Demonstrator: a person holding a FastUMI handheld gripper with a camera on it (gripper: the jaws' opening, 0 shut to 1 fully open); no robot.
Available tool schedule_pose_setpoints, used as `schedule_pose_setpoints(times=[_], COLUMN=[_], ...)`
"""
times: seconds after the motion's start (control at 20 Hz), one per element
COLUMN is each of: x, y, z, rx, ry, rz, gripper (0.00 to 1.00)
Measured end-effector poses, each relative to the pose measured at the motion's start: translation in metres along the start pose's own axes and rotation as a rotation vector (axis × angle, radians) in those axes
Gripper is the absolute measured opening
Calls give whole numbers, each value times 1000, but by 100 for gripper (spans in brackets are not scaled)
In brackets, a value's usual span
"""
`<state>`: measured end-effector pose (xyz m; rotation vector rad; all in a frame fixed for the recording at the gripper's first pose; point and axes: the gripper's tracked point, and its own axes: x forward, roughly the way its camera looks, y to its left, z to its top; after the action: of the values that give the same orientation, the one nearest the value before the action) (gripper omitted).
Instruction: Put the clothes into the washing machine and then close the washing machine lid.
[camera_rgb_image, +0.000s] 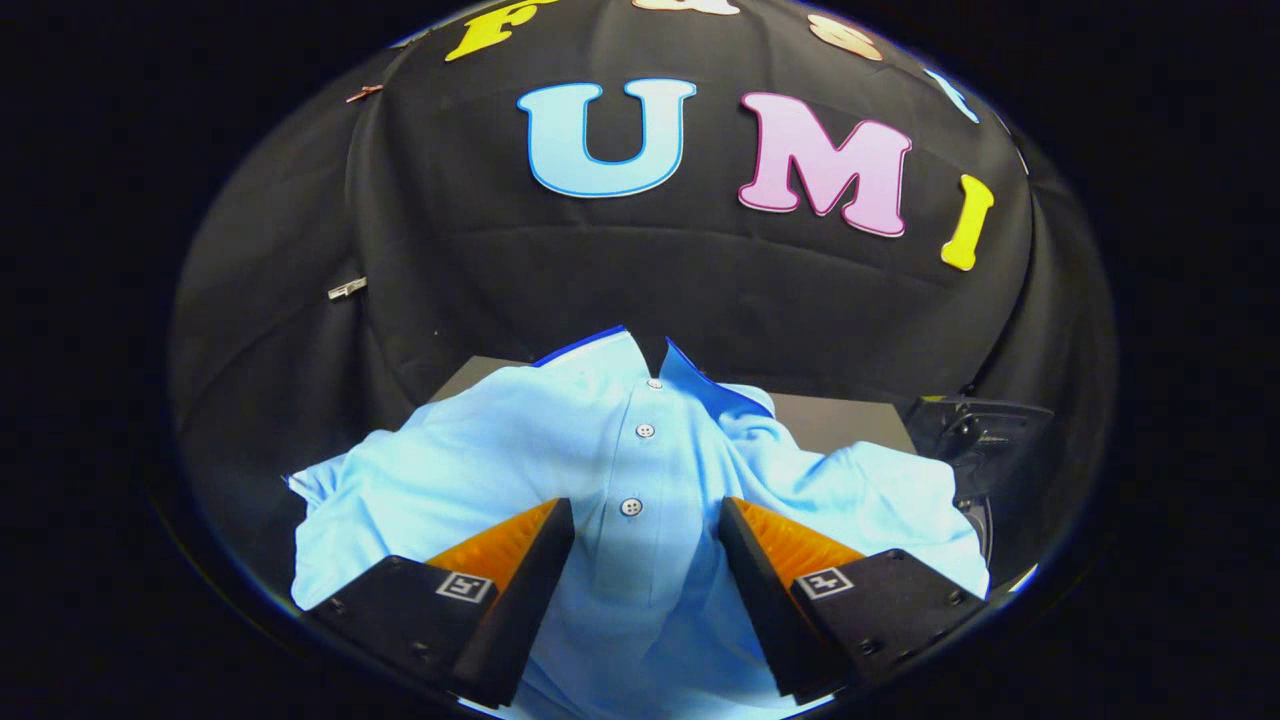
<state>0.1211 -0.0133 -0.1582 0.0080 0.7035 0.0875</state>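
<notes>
We see a light blue polo shirt (640, 470), plain and without any pattern, its collar (700, 385) edged and lined in a darker royal blue. Down the shirt's placket runs a row of small pale grey buttons (631, 506). Beyond the shirt's collar, the surface (840, 420) under it is a flat dark grey. Just right of the shirt sits a glossy black object (985, 440). The gripper (645, 540) holds its fingers apart over the shirt's blue front.
</notes>
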Motion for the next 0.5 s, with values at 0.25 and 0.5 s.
schedule_pose_setpoints(times=[0.25,0.5], x=[-1,-5], y=[13,12], z=[2,4], rx=[-64,-93], ry=[94,81], rz=[71,93], gripper=[60,14])
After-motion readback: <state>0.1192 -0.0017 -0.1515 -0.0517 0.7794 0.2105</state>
